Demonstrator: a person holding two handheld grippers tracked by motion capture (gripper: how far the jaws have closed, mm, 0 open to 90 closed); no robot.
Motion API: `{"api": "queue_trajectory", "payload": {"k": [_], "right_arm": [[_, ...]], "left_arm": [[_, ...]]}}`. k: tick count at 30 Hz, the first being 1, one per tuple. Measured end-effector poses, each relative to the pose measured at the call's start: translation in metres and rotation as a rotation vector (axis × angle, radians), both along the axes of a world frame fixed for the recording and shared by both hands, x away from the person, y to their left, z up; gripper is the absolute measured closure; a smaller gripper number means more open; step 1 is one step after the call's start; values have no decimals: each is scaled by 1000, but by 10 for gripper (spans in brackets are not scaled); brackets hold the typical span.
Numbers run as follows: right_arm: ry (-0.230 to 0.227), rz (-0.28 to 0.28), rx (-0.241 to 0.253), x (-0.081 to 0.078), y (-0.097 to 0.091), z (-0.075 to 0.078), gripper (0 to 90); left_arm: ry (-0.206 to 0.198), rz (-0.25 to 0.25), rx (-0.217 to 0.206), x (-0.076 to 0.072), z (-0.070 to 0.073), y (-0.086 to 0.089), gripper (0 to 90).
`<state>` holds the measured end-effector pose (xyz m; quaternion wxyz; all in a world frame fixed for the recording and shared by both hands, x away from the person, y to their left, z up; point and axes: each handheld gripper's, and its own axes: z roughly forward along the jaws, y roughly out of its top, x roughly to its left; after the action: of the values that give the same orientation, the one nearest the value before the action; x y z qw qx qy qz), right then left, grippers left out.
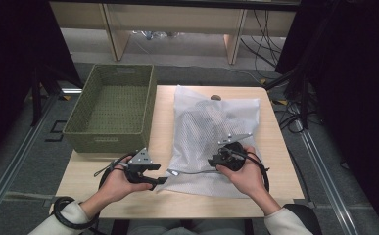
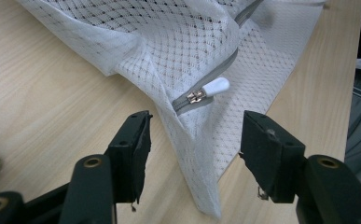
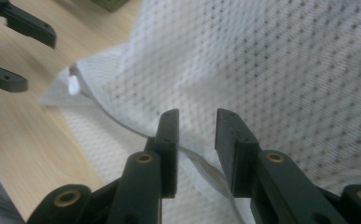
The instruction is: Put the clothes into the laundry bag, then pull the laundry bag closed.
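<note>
Right now, high view: one white mesh laundry bag w/ a grey zipper (image 1: pixel 211 134) lies flat on the light wood table (image 1: pixel 280 147), something dark inside it. Its near-left corner sits between the two hand-held grippers. One olive woven basket (image 1: pixel 111 107), nothing in it, stands just left of the bag. Left gripper (image 1: pixel 160 180) sits off the bag's near-left corner; right gripper (image 1: pixel 211 161) rests over the bag's near edge.

Left gripper view: jaws stand apart, nothing pinched; the bag's corner fold lies between them but the pads don't touch it. One white zipper pull (image 2: pixel 216 86) w/ metal slider sits just beyond the jaws, at the end of the grey zipper tape. Zipper looks closed up to this corner.

Right gripper view: jaws parted, released, w/ the grey zipper tape (image 3: pixel 201 163) running under the gap, not clamped. The left gripper's black jaws (image 3: pixel 17 51) show off the bag's corner, also apart; the white pull lies at that corner, blurred.

Step in hand, prob.: both grippers let go of the bag at the zipper end, either to re-grip or because zipping is done. Next move, if opening it: left gripper needs to close on the small pull, right one to pin the mesh beside the tape, then draw the slider along.

Count: 1 bag, 1 basket, 1 pull, 2 grippers.
</note>
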<state>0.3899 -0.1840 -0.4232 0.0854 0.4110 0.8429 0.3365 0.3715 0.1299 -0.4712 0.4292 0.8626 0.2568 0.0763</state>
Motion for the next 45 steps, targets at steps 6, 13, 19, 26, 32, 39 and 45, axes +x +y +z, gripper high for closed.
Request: {"api": "queue_trajectory", "payload": {"k": [6,13,19,26,32,39,45], "right_arm": [[-6,-4,29,1,-1,-6,710],[-13,-16,50,4,-6,-7,710],[-5,0,65,2,0,-6,709],[6,11,75,-3,5,-4,708],[19,48,80,-2,9,-6,708],[56,40,97,-5,20,-2,709],[58,74,102,-8,38,-8,714]], "left_arm": [[-5,-4,-11,3,0,-5,409],[24,7,-23,5,-2,-3,418],[19,9,-20,4,-3,-3,415],[25,16,-20,6,-5,-2,415],[25,15,-19,5,-4,-4,414],[14,0,-22,5,-6,-1,415],[29,10,-26,4,-6,-4,417]]}}
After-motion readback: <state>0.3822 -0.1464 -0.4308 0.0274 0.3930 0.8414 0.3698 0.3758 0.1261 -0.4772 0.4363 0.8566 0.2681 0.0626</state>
